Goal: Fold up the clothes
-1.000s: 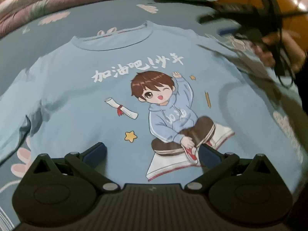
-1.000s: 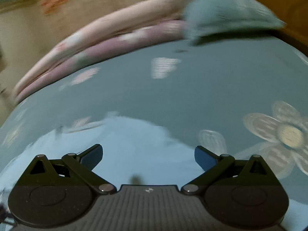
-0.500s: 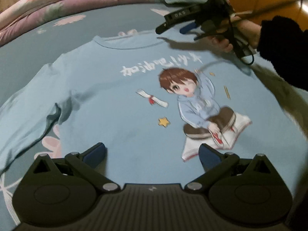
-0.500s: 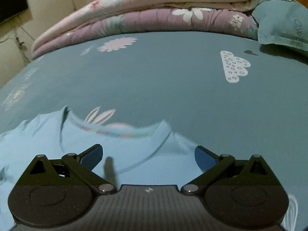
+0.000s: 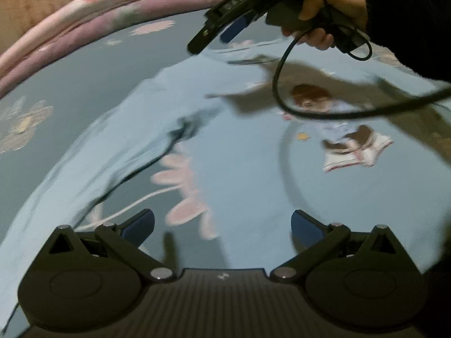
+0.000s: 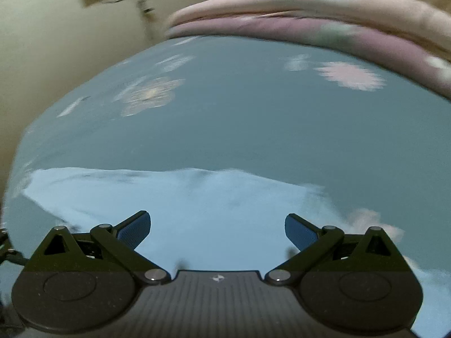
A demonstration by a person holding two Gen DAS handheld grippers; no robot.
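The light blue shirt [image 5: 248,174] lies flat on the bed [image 5: 93,79], print up. To fold well, I should pinch its sleeve [image 6: 118,186] at the edge. My left gripper [image 5: 222,225] and right gripper [image 6: 217,225] (both wide open, empty) hover above the shirt.

Your bed [image 6: 253,129] wears a teal flowered sheet; on it lie the light-blue shirt [image 5: 248,169] and folded quilts [image 6: 352,28].
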